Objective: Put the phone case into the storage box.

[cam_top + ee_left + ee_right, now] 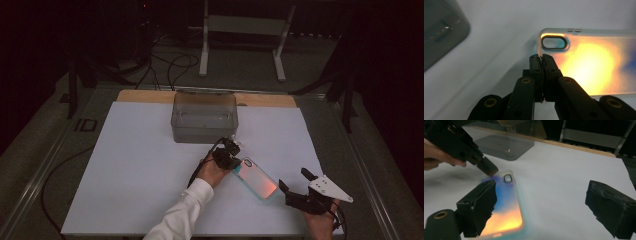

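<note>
We see a clear-edged iridescent phone case (257, 179), glowing orange and blue, lying flat and diagonal on the white sheet, its camera-cutout corner pinched.

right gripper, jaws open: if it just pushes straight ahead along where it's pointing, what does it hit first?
Probably the phone case. It lies ahead of the right gripper, near its left jaw, with the left gripper shut on its far corner. Depth is unclear; white sheet lies beyond.
</note>
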Tool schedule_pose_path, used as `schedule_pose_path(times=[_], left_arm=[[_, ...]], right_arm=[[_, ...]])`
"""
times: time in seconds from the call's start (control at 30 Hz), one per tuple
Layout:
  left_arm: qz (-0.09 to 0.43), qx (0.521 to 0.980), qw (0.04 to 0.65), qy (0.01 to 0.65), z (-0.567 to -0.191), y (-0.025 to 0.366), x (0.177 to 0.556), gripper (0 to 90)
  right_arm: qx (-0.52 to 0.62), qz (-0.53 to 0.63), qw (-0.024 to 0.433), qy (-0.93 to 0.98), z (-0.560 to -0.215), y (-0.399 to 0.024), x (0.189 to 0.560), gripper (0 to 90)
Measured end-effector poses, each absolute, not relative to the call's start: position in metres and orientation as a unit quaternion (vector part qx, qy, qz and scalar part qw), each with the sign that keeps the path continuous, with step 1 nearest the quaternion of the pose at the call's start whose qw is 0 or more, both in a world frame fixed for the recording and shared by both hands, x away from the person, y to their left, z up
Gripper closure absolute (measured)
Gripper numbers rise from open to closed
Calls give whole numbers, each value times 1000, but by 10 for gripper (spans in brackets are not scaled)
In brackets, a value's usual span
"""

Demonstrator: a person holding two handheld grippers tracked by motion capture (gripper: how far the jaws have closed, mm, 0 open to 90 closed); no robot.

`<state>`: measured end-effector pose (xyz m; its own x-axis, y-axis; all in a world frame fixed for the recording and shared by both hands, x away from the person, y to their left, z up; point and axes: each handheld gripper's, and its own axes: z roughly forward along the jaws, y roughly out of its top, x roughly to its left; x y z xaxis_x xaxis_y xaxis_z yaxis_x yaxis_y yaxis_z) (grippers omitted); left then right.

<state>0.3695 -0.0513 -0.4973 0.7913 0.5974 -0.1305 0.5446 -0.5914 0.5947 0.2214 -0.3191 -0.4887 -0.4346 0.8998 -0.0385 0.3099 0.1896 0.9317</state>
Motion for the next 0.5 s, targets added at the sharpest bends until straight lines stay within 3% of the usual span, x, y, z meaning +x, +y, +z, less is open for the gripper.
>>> schedule_pose_path(times=[0.5], left_arm=[[93, 863, 364, 338, -473, 1, 363, 886]], right_arm=[[429, 469, 314, 705, -490, -319, 222, 101]])
